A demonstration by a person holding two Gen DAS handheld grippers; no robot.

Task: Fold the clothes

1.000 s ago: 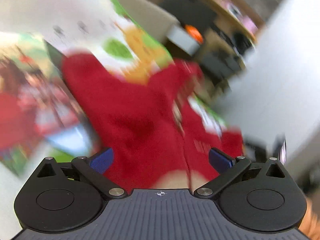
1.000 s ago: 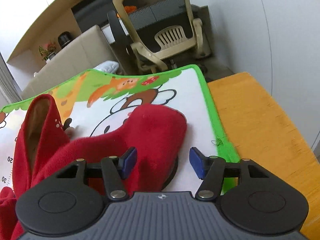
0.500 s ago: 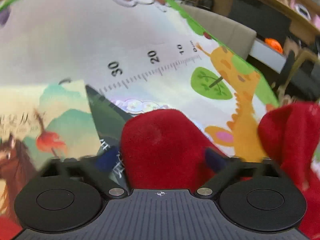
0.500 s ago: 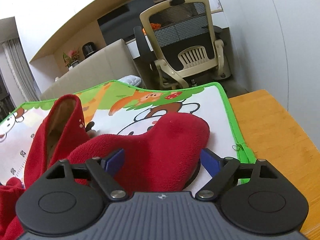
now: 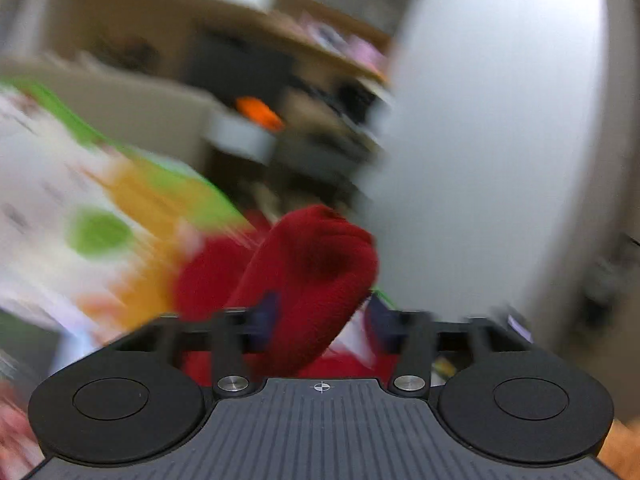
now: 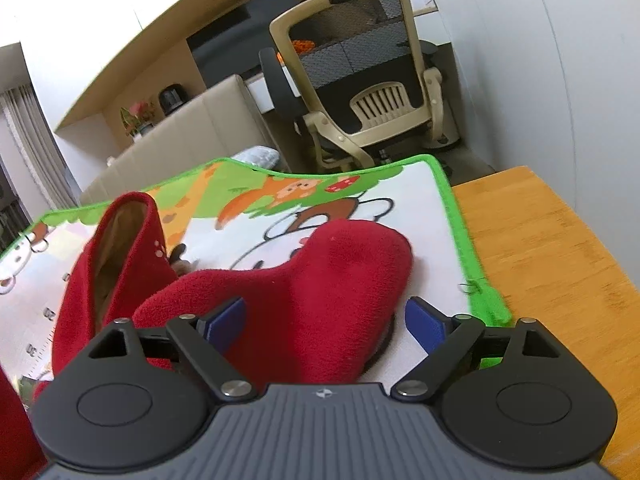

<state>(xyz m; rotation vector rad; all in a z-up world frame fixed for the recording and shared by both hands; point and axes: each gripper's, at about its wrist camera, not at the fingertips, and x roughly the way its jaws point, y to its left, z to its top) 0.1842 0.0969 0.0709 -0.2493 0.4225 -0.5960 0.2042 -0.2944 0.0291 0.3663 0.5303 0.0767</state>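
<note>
Red fleece garment (image 6: 320, 280) lying on cartoon play mat (image 6: 420, 200) atop wooden table (image 6: 552, 240). Right gripper (image 6: 324, 318) spread wide around a sleeve end. Left gripper (image 5: 318, 316) blurred, parted, fleece fold between fingers; grip unclear. Ruler marks "20", "30" on mat.

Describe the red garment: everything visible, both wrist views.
The red garment looks like thick fleece, matte and fuzzy. In the right wrist view it lies crumpled on the cartoon mat, a rounded lobe reaching between the open fingers of the right gripper; a raised part at left shows a tan lining. The left view is blurred: a fold sits between the fingers of the left gripper, grip unclear.
</note>
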